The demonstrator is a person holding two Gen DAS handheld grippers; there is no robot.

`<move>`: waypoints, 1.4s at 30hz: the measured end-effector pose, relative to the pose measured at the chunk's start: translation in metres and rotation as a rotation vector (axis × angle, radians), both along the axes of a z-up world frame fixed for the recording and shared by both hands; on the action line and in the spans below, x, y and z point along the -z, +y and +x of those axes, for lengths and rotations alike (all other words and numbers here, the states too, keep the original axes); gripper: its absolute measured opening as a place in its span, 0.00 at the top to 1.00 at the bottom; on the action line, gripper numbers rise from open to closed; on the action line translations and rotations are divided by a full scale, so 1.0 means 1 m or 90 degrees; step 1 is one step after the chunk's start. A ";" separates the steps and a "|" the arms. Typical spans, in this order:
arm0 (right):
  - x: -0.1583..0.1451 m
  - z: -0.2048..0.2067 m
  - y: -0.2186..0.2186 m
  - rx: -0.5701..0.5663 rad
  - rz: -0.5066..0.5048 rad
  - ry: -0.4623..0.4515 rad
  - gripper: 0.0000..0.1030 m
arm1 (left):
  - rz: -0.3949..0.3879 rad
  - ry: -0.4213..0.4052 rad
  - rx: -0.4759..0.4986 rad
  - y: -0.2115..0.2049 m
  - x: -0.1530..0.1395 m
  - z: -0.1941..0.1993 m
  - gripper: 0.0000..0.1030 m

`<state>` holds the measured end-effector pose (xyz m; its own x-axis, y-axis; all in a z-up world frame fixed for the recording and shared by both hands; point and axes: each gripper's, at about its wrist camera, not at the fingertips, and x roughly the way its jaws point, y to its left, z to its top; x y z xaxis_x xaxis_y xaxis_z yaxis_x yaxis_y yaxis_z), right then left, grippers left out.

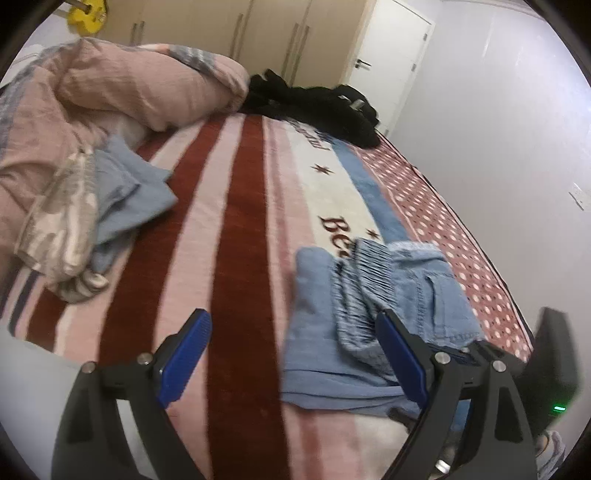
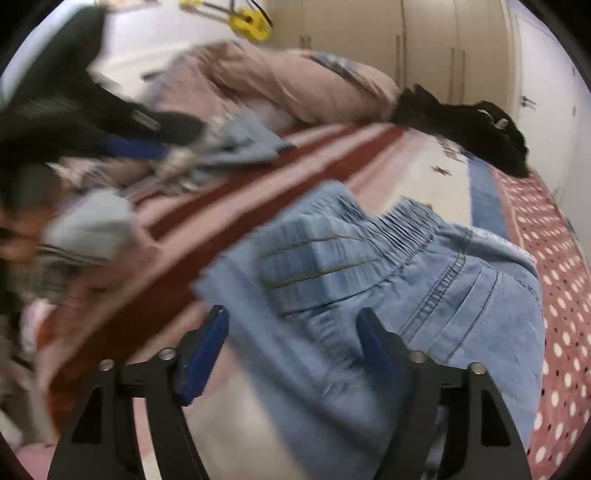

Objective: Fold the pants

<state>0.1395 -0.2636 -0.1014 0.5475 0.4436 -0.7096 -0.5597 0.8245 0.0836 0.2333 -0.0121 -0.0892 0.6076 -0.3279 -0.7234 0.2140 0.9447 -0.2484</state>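
Note:
Light blue denim pants (image 1: 373,314) with an elastic waistband lie folded on the striped bed cover (image 1: 236,229), in front and to the right of my left gripper (image 1: 291,325). That gripper is open and empty, just above the cover. In the right wrist view the same pants (image 2: 388,280) fill the middle. My right gripper (image 2: 291,325) is open right over their near edge, holding nothing. The view is blurred. The left gripper (image 2: 122,144) shows dark and blurred at the upper left there.
A pile of blue and grey clothes (image 1: 92,206) lies at the left. A pink duvet (image 1: 122,88) is bunched at the head of the bed. Black clothing (image 1: 317,107) lies at the far end. Wardrobes (image 1: 258,33) and a white door (image 1: 391,59) stand behind.

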 end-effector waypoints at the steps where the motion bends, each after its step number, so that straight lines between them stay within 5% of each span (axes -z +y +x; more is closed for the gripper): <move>1: -0.009 -0.007 -0.003 -0.005 0.008 -0.010 0.33 | 0.003 0.002 0.008 -0.006 0.001 0.000 0.14; 8: -0.045 -0.032 -0.056 0.078 0.010 -0.088 0.30 | 0.025 0.002 0.067 -0.065 0.021 0.018 0.15; 11: -0.046 -0.028 -0.083 0.126 0.010 -0.091 0.30 | 0.047 0.007 0.098 -0.091 0.030 0.030 0.28; 13: -0.044 -0.025 -0.104 0.154 0.039 -0.077 0.30 | 0.093 0.022 0.102 -0.105 0.037 0.035 0.53; 18: -0.034 -0.022 -0.137 0.203 0.087 -0.039 0.30 | 0.154 0.022 0.112 -0.105 0.048 0.021 0.66; 21: -0.025 -0.017 -0.144 0.212 0.097 -0.019 0.30 | 0.142 0.037 0.123 -0.096 0.050 0.011 0.79; 26: -0.009 -0.005 -0.143 0.230 0.079 -0.009 0.30 | 0.150 0.027 0.132 -0.093 0.050 -0.001 0.76; 28: -0.006 -0.003 -0.142 0.232 0.076 -0.006 0.30 | 0.161 0.009 0.124 -0.095 0.045 0.002 0.44; 30: -0.004 -0.002 -0.142 0.234 0.079 -0.002 0.30 | 0.136 0.012 0.140 -0.096 0.041 0.008 0.35; 34: -0.003 -0.002 -0.142 0.231 0.085 0.000 0.30 | 0.115 0.068 0.128 -0.097 0.050 0.038 0.36; 36: -0.001 -0.002 -0.141 0.224 0.091 0.006 0.30 | 0.041 0.118 0.128 -0.090 0.056 0.052 0.36; 40: 0.001 -0.001 -0.139 0.216 0.094 0.011 0.29 | -0.037 0.155 0.125 -0.078 0.056 0.061 0.54; 42: 0.003 0.001 -0.139 0.214 0.097 0.012 0.29 | -0.038 0.160 0.127 -0.075 0.053 0.059 0.61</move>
